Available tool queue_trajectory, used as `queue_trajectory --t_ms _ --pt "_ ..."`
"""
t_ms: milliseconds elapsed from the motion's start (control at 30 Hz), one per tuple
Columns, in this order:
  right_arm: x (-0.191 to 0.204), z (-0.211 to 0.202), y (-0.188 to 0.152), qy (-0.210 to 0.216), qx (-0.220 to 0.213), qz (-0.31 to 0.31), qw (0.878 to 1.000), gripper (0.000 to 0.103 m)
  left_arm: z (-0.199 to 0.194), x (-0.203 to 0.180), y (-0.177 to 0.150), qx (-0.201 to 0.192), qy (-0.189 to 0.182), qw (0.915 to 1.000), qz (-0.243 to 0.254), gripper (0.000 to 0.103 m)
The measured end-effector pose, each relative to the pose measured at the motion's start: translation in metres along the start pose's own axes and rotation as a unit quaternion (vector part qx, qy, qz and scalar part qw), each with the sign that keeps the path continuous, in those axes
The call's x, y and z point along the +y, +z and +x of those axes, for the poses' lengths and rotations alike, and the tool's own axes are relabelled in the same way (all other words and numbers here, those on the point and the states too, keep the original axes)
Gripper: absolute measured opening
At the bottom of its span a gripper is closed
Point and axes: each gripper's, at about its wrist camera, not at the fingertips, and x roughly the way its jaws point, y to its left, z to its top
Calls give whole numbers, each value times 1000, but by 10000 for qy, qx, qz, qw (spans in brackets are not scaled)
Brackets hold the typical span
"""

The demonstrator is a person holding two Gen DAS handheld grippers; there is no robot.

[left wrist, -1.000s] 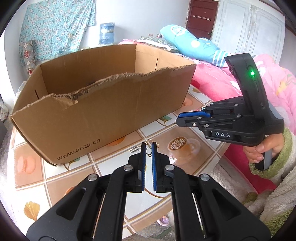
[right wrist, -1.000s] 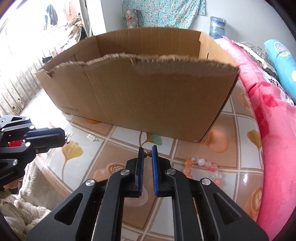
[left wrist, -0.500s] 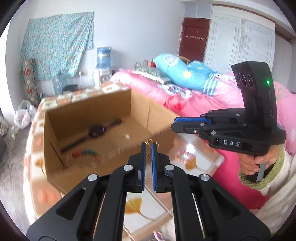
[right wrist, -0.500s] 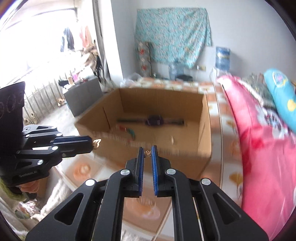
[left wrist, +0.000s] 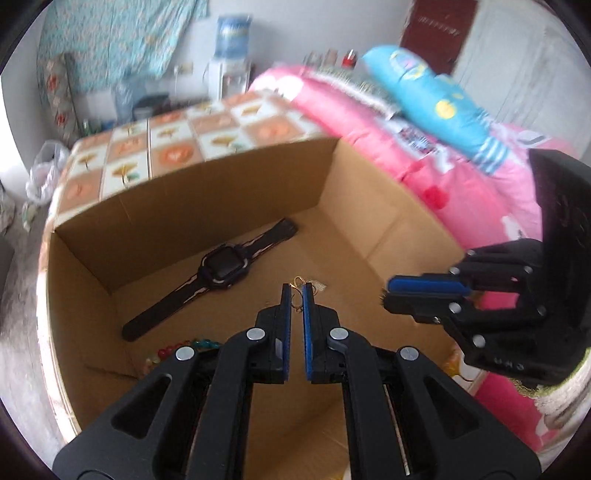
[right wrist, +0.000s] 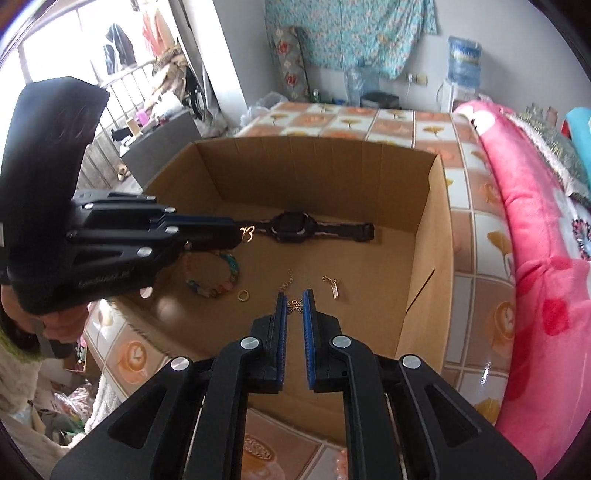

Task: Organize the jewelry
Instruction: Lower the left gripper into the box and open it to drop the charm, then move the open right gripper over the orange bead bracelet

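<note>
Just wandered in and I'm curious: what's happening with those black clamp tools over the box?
A person holds two black grippers above an open cardboard box. The left gripper pinches a small gold wire earring; the right gripper pinches a tiny gold charm. Inside lie a black wristwatch, a multicoloured bead bracelet and a gold ring.

Home bedroom: pink floral fleece blanket [right wrist: 532,240] on bed, blue cartoon-print pillow [left wrist: 436,96], dark red wooden door [left wrist: 439,33], water dispenser with blue bottle [right wrist: 463,59].
</note>
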Motion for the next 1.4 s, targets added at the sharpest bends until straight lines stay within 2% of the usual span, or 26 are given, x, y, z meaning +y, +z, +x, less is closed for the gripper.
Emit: queue_trajectory --t_ms 100,200,400,567,633,667,767,900,1067,1133,1233,1300,1400 --pt "-4 5 0 95 40 59 9999 10 8 5 4 127 64 9998 -110 6" --pt "-4 1 0 157 -51 75 9998 10 11 8 8 89 55 9999 -128 13" --pt "-10 -20 1 157 -367 212 9990 10 6 10 10 -86 30 9996 -266 13" --pt "-9 -52 -5 3 -749 246 9969 10 -26 1 0 -461 70 9986 -236 17" --pt "-5 -71 -13 -65 -976 285 9948 14 -47 -4 -10 -723 131 9971 -180 24" --pt "-4 -80 -17 -111 -1090 305 9935 19 -55 -7 -14 -806 162 9965 -160 24" --pt "0 -105 -34 -267 -1373 362 9895 22 -90 -16 -38 -1152 218 9931 -83 29" --pt "-2 -127 -65 -380 -1547 573 9856 28 -124 -24 -73 -1464 179 9891 -42 30" --pt "-11 -121 -106 -477 -1188 1012 9866 30 -140 -39 -125 -1536 -149 9880 -19 30" --pt "-18 -107 -124 -532 -906 1253 9865 30 -131 -43 -139 -1393 -248 9899 -47 30" --pt "-23 -86 -140 -601 -524 1434 9865 30 -99 -51 -157 -976 -277 9948 -131 30" --pt "-25 -70 -144 -678 -304 1471 9863 30 -76 -55 -163 -737 -148 9970 -158 30" --pt "-22 -56 -148 -792 -147 1388 9870 30 -44 -60 -165 -460 243 9986 -45 30"
